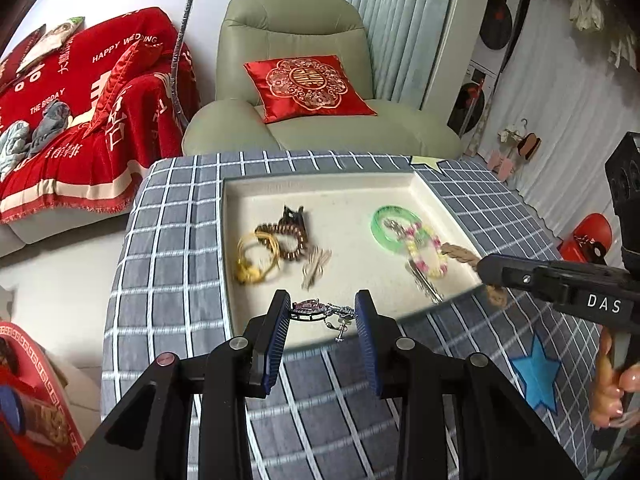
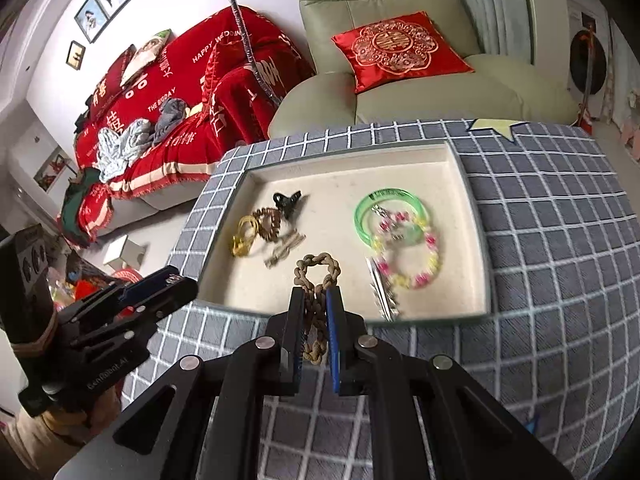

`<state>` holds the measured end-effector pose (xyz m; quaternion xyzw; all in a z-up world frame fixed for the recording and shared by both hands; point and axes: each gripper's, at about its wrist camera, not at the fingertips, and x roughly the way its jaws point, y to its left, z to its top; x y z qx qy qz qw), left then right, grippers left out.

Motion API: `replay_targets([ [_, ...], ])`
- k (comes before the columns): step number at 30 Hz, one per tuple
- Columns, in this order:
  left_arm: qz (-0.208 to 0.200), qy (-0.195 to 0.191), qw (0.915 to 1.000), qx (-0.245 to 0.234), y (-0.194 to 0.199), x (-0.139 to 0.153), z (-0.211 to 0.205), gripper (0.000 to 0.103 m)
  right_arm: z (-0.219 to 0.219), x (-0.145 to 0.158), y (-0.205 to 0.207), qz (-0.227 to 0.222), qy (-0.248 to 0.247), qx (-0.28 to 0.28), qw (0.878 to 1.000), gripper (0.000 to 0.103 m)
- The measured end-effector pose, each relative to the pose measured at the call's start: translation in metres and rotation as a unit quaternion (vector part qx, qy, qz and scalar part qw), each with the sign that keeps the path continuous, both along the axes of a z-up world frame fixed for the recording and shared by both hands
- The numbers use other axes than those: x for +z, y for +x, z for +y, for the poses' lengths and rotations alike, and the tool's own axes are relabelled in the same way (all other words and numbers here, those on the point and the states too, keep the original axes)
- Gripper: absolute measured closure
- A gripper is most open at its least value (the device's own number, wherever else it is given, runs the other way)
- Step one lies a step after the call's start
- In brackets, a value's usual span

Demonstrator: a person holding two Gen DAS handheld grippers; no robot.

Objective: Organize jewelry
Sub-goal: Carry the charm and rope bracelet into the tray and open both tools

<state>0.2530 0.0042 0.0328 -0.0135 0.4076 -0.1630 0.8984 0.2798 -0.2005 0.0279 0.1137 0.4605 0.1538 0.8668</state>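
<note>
Left tool [image 1: 322, 316] clamping silver jewelled brooch-like piece [image 1: 316, 309] crosswise between pads, holding it just ahead over near rim of cream tray [image 1: 280, 188], likely for sorting. Right tool [image 2: 316, 320] pinching braided tan cord bracelet [image 2: 317, 276], its loop sticking out beyond tips toward tray. Green bangle [image 2: 380, 208] and beaded bracelet [image 2: 408, 264] lying ahead-right of the right tool. Motion blurring the smaller pieces; exact type of the silver piece staying unclear; cord's lower end hiding between pads.
</note>
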Motion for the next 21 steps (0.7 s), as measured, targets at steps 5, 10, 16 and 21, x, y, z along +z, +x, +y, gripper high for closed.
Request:
replay_targets([
  [5, 0.006, 0.006, 0.9999, 0.007, 0.024, -0.009, -0.007, 0.053, 0.007, -0.016, 0.024, 0.016, -0.005, 0.003, 1.0, 0.092],
  [10, 0.016, 0.014, 0.9996, 0.016, 0.043, -0.026, -0.012, 0.053, 0.012, -0.033, 0.042, 0.032, -0.007, 0.003, 0.999, 0.092],
  [16, 0.035, 0.025, 0.9988, 0.023, 0.059, -0.047, -0.021, 0.053, 0.014, -0.055, 0.056, 0.051, -0.009, -0.001, 0.999, 0.092],
  [21, 0.045, 0.036, 0.998, 0.026, 0.065, -0.06, -0.026, 0.053, 0.01, -0.072, 0.064, 0.064, -0.011, -0.014, 0.998, 0.092],
])
